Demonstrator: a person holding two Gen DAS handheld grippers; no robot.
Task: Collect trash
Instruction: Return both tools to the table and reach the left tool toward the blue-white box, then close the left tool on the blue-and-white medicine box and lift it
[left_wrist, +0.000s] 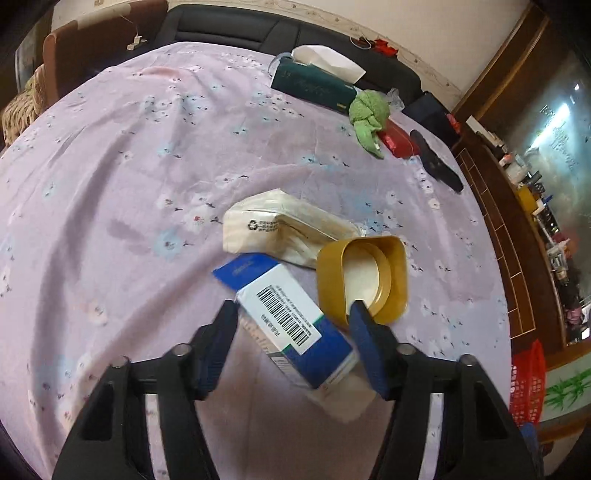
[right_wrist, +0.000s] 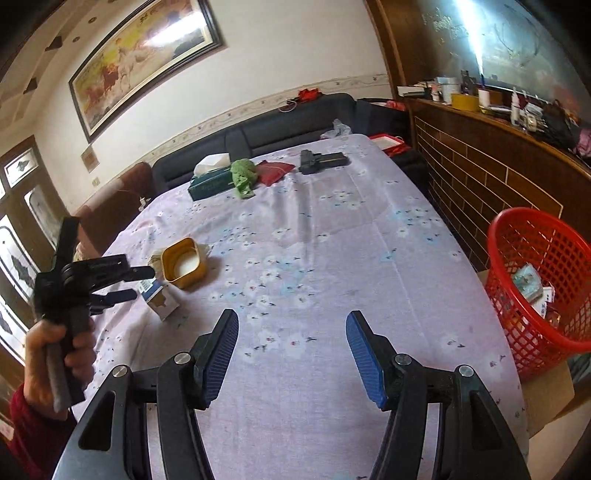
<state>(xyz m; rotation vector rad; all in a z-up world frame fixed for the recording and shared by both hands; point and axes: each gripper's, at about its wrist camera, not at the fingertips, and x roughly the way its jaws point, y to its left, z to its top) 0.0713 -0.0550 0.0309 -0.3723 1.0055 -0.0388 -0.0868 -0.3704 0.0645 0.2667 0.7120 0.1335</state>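
Left gripper (left_wrist: 291, 310) tilted down — jaws straddling carton (left_wrist: 295, 325).

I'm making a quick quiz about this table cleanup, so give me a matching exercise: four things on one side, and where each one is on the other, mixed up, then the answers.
Things:
1. blue and white carton
2. red basket
3. green cloth
4. gold tub

Places:
A. beside the table, holding some trash
B. between the left tongs
C. far end of the table, by the tissue box
D. on the table, next to the carton, open side showing

Pairs: 1-B, 2-A, 3-C, 4-D
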